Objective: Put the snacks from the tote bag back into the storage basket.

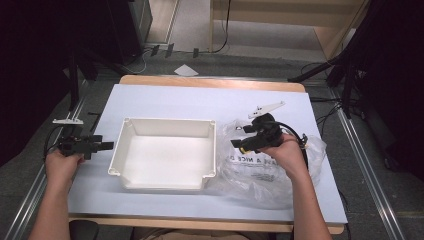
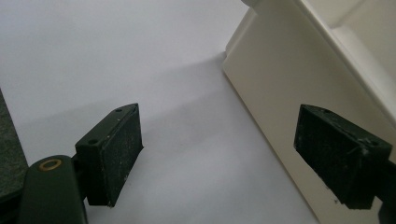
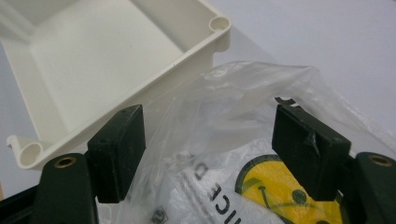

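Both of my forearms come in from the near edge of the table, and nothing is gripped yet. My right gripper hovers low over the clear plastic bag, jaws spread wide with the crumpled film rising between them; in the right gripper view the pads stand apart on either side of the film, above the bag's yellow printed label, touching nothing that I can make out. My left gripper sits at the table's left side, jaws likewise parted, pointing at the outer wall of the white plastic tray; the left gripper view has that wall just beside the far pad, with bare table between the jaws. Beyond the bag lies a small white bracket, untouched. The tray is empty and the bag rests against its right side, so I judge the work barely begun: the grasp on the bag is about to be made, and any lifting, opening or emptying into the tray is all left to do.
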Demonstrator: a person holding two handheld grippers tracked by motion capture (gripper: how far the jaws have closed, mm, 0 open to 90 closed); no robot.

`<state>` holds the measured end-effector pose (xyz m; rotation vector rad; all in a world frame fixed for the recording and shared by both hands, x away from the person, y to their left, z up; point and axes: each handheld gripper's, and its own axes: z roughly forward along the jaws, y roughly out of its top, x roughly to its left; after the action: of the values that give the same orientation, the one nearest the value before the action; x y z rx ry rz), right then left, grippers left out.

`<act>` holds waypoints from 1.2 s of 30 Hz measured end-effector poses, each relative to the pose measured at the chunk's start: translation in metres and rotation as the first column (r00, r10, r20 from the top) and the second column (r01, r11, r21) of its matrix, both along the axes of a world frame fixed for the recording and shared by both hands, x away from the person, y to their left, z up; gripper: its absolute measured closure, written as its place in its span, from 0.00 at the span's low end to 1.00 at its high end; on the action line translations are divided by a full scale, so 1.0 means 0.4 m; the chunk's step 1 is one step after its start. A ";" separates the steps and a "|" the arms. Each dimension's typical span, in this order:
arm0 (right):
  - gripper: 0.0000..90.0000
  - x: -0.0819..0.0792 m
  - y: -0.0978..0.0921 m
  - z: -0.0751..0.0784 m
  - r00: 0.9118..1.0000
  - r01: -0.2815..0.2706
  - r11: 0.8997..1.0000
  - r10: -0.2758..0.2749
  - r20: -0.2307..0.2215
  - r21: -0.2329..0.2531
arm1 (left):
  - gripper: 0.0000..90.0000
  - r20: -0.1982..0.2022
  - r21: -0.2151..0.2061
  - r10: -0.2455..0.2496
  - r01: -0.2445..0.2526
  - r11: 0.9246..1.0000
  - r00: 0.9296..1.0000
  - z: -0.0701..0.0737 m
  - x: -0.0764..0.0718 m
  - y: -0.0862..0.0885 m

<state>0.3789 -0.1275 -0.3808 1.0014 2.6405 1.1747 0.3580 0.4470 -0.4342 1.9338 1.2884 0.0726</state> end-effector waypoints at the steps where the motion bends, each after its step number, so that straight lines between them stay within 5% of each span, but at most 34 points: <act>1: 0.30 0.000 0.000 0.000 1.000 0.000 1.000 0.000 0.000 0.000 | 0.18 0.000 0.000 0.000 0.000 1.000 1.000 0.000 0.000 0.000; 36: 0.24 0.000 0.010 0.000 1.000 0.014 0.996 -0.013 0.013 -0.085 | 0.18 -0.002 -0.006 -0.011 0.011 1.000 1.000 0.000 0.004 -0.006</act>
<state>0.3790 -0.1236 -0.3806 0.9930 2.6449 1.0526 0.3597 0.4447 -0.4344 1.9359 1.2776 0.0611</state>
